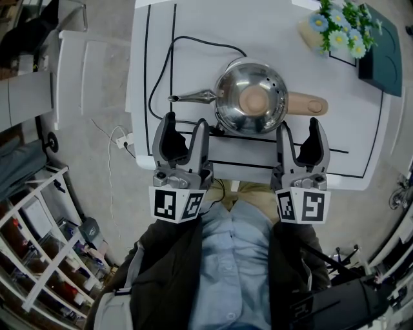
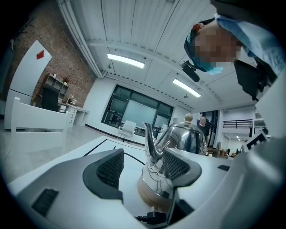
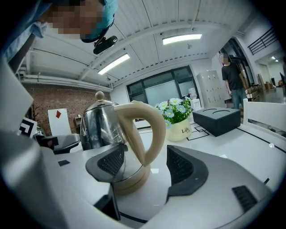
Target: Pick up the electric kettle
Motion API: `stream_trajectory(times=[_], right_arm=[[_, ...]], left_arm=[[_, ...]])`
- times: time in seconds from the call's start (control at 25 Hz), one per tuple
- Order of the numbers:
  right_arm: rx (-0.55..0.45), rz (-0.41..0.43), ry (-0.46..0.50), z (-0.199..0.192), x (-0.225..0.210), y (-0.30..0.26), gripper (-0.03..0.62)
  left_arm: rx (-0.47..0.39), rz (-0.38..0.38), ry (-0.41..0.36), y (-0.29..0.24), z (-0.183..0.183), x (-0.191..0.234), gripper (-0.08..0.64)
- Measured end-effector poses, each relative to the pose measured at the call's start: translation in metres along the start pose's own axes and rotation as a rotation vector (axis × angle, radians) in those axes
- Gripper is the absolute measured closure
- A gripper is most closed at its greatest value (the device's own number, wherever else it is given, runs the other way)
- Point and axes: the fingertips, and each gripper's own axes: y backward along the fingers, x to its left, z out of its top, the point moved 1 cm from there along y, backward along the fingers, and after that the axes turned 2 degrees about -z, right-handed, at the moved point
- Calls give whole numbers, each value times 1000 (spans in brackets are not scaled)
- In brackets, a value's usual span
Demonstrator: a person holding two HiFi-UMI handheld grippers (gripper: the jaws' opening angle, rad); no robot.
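Observation:
The electric kettle (image 1: 251, 97) is shiny steel with a beige lid knob and stands on its base on the white table (image 1: 213, 19). Its beige handle (image 1: 306, 103) points right and its thin spout (image 1: 193, 97) points left. My left gripper (image 1: 185, 122) is open at the table's near edge, just short of the kettle's spout side, with nothing between its pads. My right gripper (image 1: 299, 126) is open below the handle, also empty. The left gripper view has the kettle (image 2: 183, 136) ahead, beyond the open left gripper (image 2: 143, 167). The right gripper view has the handle (image 3: 143, 125) ahead of the open right gripper (image 3: 145, 165).
A black power cord (image 1: 161, 71) loops from the kettle's base across the table's left part. A pot of flowers (image 1: 339, 29) and a dark box (image 1: 381, 51) sit at the far right. A white bench (image 1: 84, 71) stands left of the table. A person (image 3: 232, 76) stands far off.

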Motion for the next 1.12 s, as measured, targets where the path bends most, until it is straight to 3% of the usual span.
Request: stream_trajectory(times=[1.12], right_arm=[[-25,-75,11,12,-21,-14,307]], left_arm=[[-11,-12,42,-23,3,11,293]])
